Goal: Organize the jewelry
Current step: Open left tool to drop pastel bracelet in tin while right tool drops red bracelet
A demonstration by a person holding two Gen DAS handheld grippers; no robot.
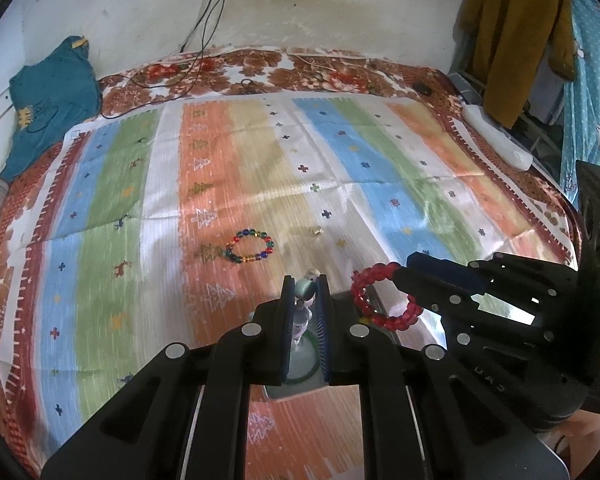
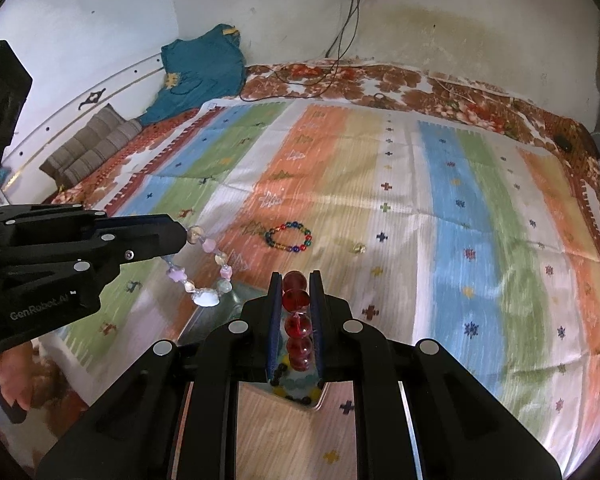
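Both tongs are closed on bracelets over the near part of the bed. The left tongs (image 1: 305, 292) pinch a pastel bracelet (image 2: 204, 276) of pale, star-shaped and rounded beads; from the right wrist view it hangs in a loose loop below the tips. The right tongs (image 2: 296, 300) are clamped along a red bracelet (image 1: 380, 300) of large translucent beads, several of them lined up between the blue pads, the rest of the ring sticking out sideways.

Beneath both sits a jewelry box (image 2: 216, 316) with a shiny inner wall, near the front edge of the bed; dark and yellow beads already lie in it. Farther toward the middle of the striped cloth (image 1: 380, 168) lie a multicolored bracelet (image 1: 252, 247) and, just to its right, a small gold piece (image 1: 315, 231), too tiny to identify.

These strung beads look light and limp; the beads themselves are hard and smooth, so I would expect them to roll or slip between flat pads. Pinching across one or two beads, with the loop hanging free, seems the surest hold. The gold piece looks the hardest to take: it is small and sits on soft cloth, so the tips would have to close almost fully around it.
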